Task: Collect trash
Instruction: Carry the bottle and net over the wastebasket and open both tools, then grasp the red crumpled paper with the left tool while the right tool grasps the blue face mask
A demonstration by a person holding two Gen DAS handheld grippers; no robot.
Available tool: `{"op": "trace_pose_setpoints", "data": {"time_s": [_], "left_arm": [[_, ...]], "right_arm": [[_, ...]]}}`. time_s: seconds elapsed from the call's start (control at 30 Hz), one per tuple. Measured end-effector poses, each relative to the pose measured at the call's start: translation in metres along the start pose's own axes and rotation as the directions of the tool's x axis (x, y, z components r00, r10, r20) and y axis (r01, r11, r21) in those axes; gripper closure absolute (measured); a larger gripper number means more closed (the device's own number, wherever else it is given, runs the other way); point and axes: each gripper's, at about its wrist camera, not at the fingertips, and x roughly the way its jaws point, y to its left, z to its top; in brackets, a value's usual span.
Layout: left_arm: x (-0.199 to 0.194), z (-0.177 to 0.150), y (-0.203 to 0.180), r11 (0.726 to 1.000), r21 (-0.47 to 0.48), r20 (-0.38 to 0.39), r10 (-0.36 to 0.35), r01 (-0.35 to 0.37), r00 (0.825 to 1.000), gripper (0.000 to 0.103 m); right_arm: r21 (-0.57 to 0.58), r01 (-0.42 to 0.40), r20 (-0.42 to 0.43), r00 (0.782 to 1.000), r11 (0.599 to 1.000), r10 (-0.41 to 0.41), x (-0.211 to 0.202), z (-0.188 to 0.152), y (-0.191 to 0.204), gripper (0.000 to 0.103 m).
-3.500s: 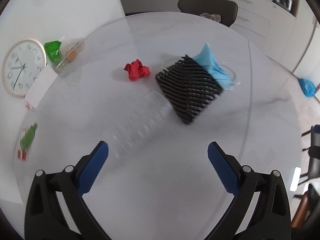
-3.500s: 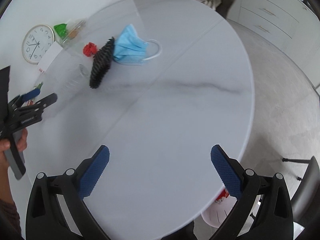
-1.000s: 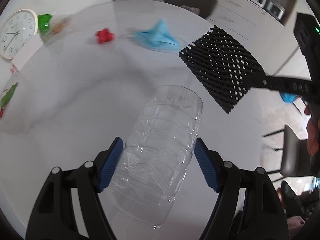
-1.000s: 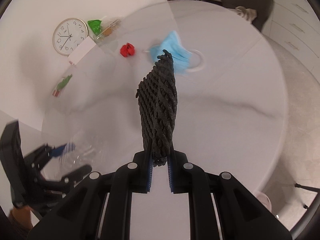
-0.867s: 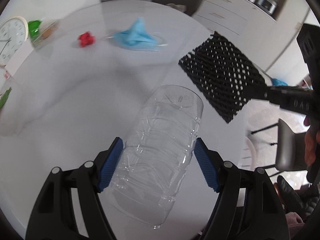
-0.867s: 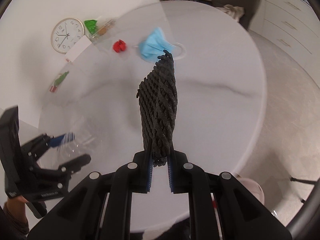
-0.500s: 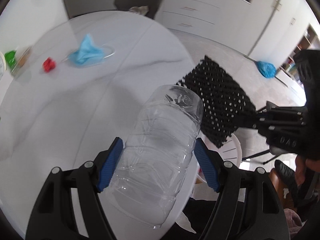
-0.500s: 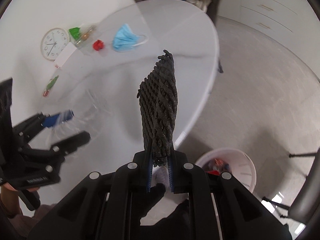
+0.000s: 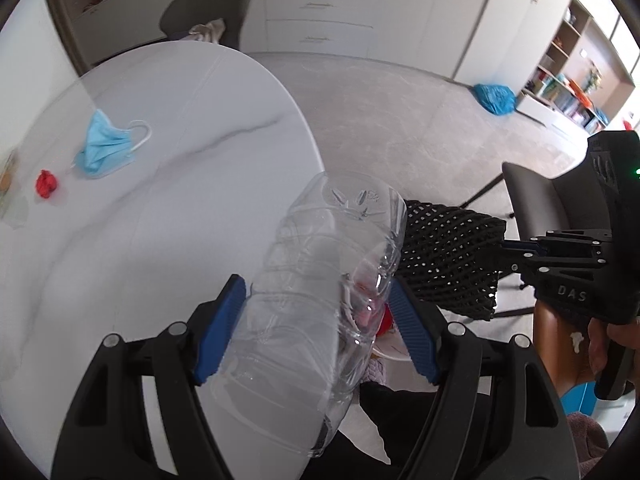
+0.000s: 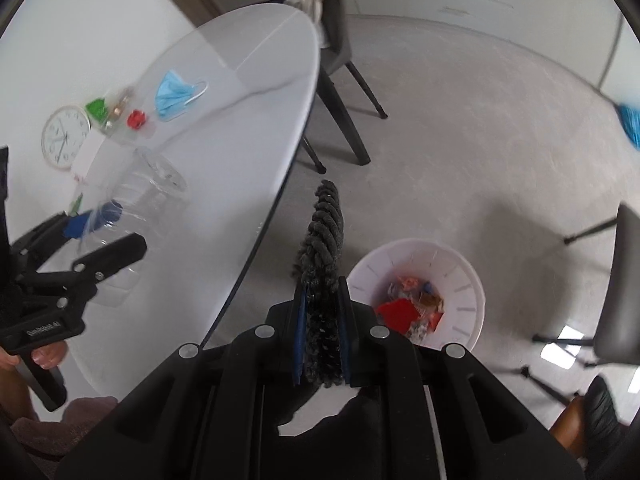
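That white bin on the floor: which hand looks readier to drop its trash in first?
Probably the right. The right gripper holds the black foam net beside the white bin, while the left gripper holds its clear bottle over the table.

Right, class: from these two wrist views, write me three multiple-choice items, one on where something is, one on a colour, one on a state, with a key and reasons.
1. Where is the white bin?
A. On the table
B. On the floor beside the table
C. On a chair

2. What colour is the face mask on the table?
A. Light blue
B. Yellow
C. Black

3. What is the state of the right gripper?
A. Open and empty
B. Shut on the black foam net
C. Shut on a red paper ball

Key: 1 B, the bin stands on the grey floor just past the table's edge. 2 A, the mask lying near the crumpled red paper is light blue. 3 B, the jaws pinch the net, while the left gripper holds the clear plastic bottle.
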Motion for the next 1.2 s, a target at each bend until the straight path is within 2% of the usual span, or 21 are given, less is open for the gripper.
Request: {"op": "trace_pose_setpoints", "data": {"time_s": [0.03, 0.13, 0.2, 0.37, 0.43, 0.47, 0.5, 0.57, 0.7, 0.9, 0.93, 0.97, 1.0, 1.13, 1.2], "left_arm": [[0.002, 0.0, -0.004, 1.0, 0.007, -0.004, -0.003, 0.003, 1.0, 0.032], [0.01, 0.0, -0.018, 0.999, 0.04, -0.028, -0.023, 0.024, 0.999, 0.032], [0.016, 0.0, -0.03, 0.997, 0.071, -0.04, -0.036, 0.039, 0.999, 0.032], [0.028, 0.0, -0.053, 0.992, 0.101, -0.082, -0.072, 0.08, 0.994, 0.032], [0.035, 0.0, -0.061, 0.989, 0.113, -0.106, -0.083, 0.095, 0.991, 0.032], [0.037, 0.0, -0.064, 0.988, 0.12, -0.114, -0.082, 0.095, 0.99, 0.032], [0.04, 0.0, -0.068, 0.987, 0.13, -0.122, -0.076, 0.092, 0.99, 0.032], [0.048, -0.001, -0.077, 0.983, 0.159, -0.138, -0.066, 0.088, 0.988, 0.032], [0.064, 0.0, -0.099, 0.977, 0.191, -0.173, -0.067, 0.1, 0.983, 0.032], [0.094, -0.004, -0.13, 0.957, 0.217, -0.241, -0.138, 0.192, 0.961, 0.031], [0.097, -0.003, -0.134, 0.955, 0.221, -0.255, -0.138, 0.197, 0.957, 0.028], [0.099, -0.004, -0.135, 0.956, 0.225, -0.257, -0.131, 0.191, 0.958, 0.019], [0.098, -0.003, -0.138, 0.958, 0.227, -0.245, -0.115, 0.172, 0.963, 0.016], [0.084, 0.006, -0.142, 0.972, 0.187, -0.192, -0.109, 0.145, 0.975, 0.008], [0.076, 0.011, -0.136, 0.979, 0.147, -0.171, -0.114, 0.14, 0.979, 0.008]], "right_arm": [[0.007, 0.004, 0.006, 1.0, 1.0, -0.004, -0.002, -0.003, -0.004, 0.089], [-0.003, 0.099, 0.015, 0.995, 0.995, -0.099, -0.002, -0.017, -0.02, 0.089], [0.018, 0.116, 0.0, 0.993, 0.993, -0.116, 0.01, -0.025, -0.035, 0.089], [0.063, 0.173, -0.12, 0.979, 0.983, -0.165, 0.089, -0.047, -0.084, 0.087], [0.07, 0.182, -0.158, 0.973, 0.981, -0.169, 0.116, -0.053, -0.097, 0.061], [0.082, 0.195, -0.175, 0.968, 0.977, -0.178, 0.128, -0.058, -0.106, 0.038], [0.089, 0.211, -0.181, 0.964, 0.973, -0.193, 0.133, -0.06, -0.111, 0.032], [0.096, 0.23, -0.188, 0.96, 0.969, -0.209, 0.136, -0.063, -0.118, 0.029], [0.112, 0.268, -0.144, 0.957, 0.957, -0.252, 0.104, -0.066, -0.127, 0.012], [0.151, 0.297, -0.056, 0.955, 0.943, -0.292, 0.033, -0.078, -0.147, 0.007], [0.162, 0.292, -0.045, 0.956, 0.943, -0.289, 0.024, -0.08, -0.15, 0.007], [0.172, 0.285, -0.035, 0.958, 0.943, -0.283, 0.014, -0.079, -0.152, 0.007], [0.177, 0.28, -0.028, 0.96, 0.944, -0.279, 0.007, -0.08, -0.154, 0.007], [0.179, 0.264, -0.005, 0.964, 0.948, -0.267, -0.013, -0.075, -0.157, 0.006], [0.169, 0.265, 0.007, 0.963, 0.949, -0.27, -0.019, -0.07, -0.154, 0.003]]}}
